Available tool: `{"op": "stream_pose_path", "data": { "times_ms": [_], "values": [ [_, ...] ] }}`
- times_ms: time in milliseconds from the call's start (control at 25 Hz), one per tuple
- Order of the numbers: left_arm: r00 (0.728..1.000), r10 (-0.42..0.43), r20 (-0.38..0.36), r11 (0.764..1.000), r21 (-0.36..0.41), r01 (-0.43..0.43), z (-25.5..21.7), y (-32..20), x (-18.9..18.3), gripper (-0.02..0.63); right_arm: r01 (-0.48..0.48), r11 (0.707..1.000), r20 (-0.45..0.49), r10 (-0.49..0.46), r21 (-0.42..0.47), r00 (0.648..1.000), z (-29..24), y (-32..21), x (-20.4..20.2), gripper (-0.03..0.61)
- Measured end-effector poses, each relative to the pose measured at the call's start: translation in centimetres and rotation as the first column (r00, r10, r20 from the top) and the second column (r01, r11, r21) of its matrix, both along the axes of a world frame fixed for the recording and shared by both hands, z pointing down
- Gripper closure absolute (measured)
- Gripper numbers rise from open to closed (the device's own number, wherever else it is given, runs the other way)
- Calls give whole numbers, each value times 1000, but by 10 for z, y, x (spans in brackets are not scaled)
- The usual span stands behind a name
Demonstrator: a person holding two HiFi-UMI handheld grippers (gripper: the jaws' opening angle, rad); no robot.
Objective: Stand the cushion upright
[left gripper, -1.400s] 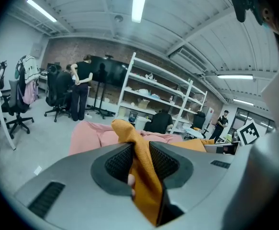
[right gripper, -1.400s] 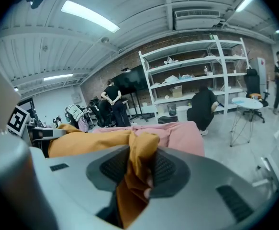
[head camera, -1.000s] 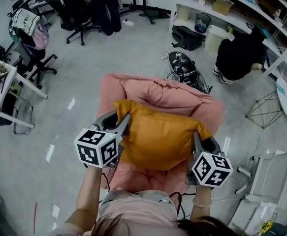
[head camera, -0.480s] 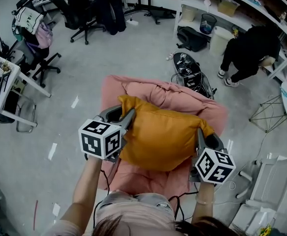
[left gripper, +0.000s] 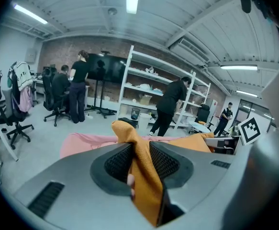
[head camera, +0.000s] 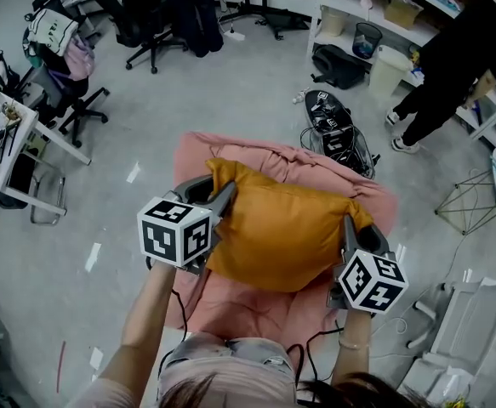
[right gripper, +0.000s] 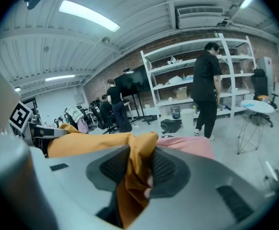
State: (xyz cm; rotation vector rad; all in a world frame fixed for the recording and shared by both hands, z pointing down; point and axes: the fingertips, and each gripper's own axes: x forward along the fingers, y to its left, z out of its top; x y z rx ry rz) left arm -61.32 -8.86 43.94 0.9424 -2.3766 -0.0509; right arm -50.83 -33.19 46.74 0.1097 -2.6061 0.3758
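Now the orange cushion [head camera: 277, 236] sits a little further from me than a second ago. Both tools have carried it across the pink seat [head camera: 256, 155] toward the backrest, and the grip looks the same as before. The left tool [head camera: 220, 201] is clamped on the cushion's left edge, with fabric bunched between its narrow jaws. The right tool [head camera: 347, 228] pinches the right corner the same way. The cushion hangs between them over the seat, its broad face tilted up at me. I judge it is nearly in place and still has to be set on its lower edge against the back. By count there is one cushion, one pink seat and two tools, both gripping.
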Motion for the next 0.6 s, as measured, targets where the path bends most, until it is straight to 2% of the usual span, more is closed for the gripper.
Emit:
{"op": "stream_pose_path", "data": {
  "times_ms": [600],
  "values": [
    [998, -43, -54, 999, 15, 44, 28, 0, -34, 503, 28, 1000, 12, -28, -6, 1000, 17, -7, -30, 419]
  ]
}}
